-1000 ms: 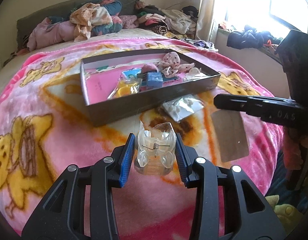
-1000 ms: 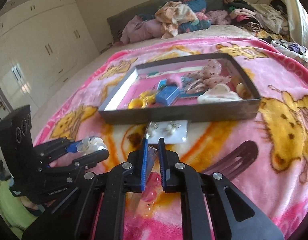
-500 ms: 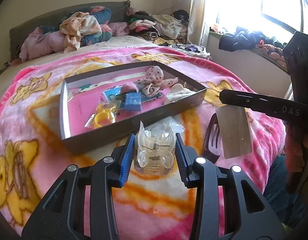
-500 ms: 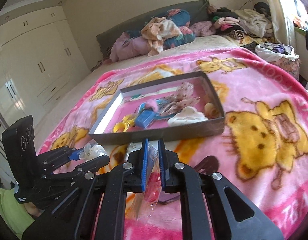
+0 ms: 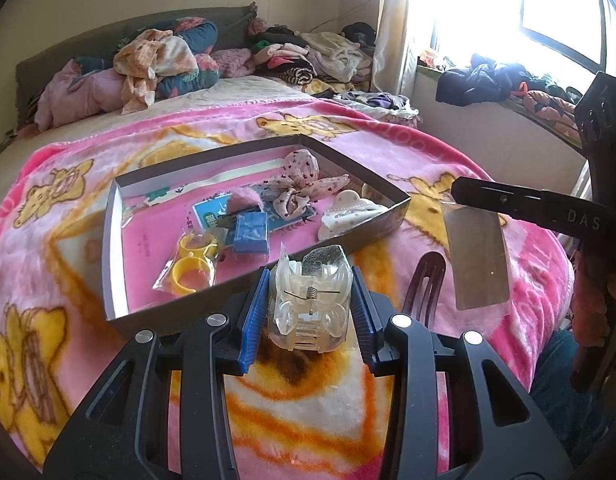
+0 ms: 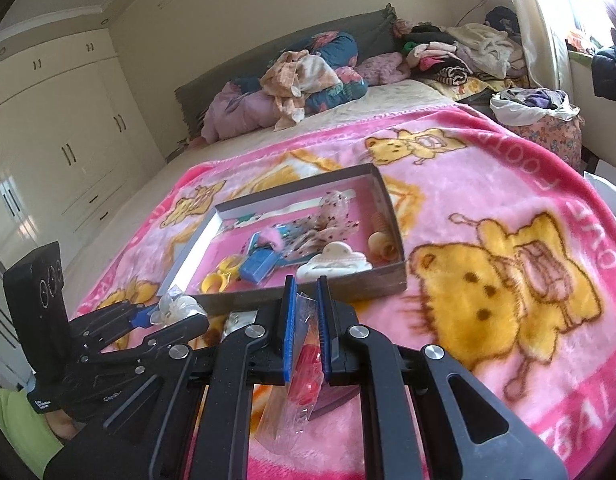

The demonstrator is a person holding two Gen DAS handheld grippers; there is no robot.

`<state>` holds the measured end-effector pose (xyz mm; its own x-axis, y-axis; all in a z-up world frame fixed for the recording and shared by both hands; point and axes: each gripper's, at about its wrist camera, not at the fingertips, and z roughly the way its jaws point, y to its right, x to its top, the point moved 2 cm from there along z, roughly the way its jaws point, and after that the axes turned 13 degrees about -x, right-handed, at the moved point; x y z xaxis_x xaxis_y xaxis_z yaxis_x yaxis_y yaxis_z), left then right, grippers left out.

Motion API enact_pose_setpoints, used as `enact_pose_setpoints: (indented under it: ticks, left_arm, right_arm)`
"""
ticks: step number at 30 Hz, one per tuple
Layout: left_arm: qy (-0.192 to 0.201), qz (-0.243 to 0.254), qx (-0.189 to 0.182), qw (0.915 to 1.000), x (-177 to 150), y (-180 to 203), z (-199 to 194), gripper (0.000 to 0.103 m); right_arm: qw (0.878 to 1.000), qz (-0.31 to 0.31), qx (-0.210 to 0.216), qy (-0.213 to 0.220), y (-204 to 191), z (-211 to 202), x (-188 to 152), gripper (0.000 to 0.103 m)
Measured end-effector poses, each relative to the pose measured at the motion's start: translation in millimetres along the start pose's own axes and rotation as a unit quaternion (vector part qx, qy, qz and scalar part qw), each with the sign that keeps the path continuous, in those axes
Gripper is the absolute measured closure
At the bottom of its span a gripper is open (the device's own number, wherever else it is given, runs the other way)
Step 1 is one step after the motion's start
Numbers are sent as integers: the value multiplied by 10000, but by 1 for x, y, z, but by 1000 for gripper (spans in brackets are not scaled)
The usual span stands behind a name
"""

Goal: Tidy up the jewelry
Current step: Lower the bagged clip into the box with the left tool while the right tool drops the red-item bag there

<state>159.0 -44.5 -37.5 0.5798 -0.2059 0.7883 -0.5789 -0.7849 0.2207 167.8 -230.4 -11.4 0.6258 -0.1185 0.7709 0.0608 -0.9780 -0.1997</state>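
Note:
My left gripper (image 5: pixel 309 276) is shut on a clear plastic hair claw clip (image 5: pixel 309 300), held above the near wall of the shallow grey box (image 5: pixel 112 240). It also shows in the right wrist view (image 6: pixel 176 306). My right gripper (image 6: pixel 306 300) is shut on a clear plastic packet (image 6: pixel 304 360) with red pieces inside; the packet hangs below it in the left wrist view (image 5: pixel 477 256). The box (image 6: pixel 381 280) holds yellow rings in a bag (image 5: pixel 190 264), a blue block (image 5: pixel 250 234), a dotted pink scrunchie (image 5: pixel 300 184) and a white claw clip (image 5: pixel 347 212).
The box lies on a pink blanket with yellow bears (image 6: pixel 507 280) on a bed. A dark brown hair clip (image 5: pixel 423 284) lies on the blanket right of the box. Piled clothes (image 5: pixel 156 64) sit at the headboard, a wardrobe (image 6: pixel 48 140) stands left.
Both grippers have risen and pulled back from the blanket with their loads. The box now sits lower and smaller in the right wrist view. Both grips stay shut.

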Motion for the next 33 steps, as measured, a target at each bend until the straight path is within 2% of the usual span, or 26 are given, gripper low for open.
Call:
enact_pose_setpoints:
  ticks: [17,33]
  left_arm:
    - [-20,-47,119,9999,26,-15,20,72]
    - [71,-170,373,9991,48,-44,32,72]
  right_arm:
    - [9996,108,-23,243,11,8,39,93]
    - [9995,70,133,263,2,39,70,93]
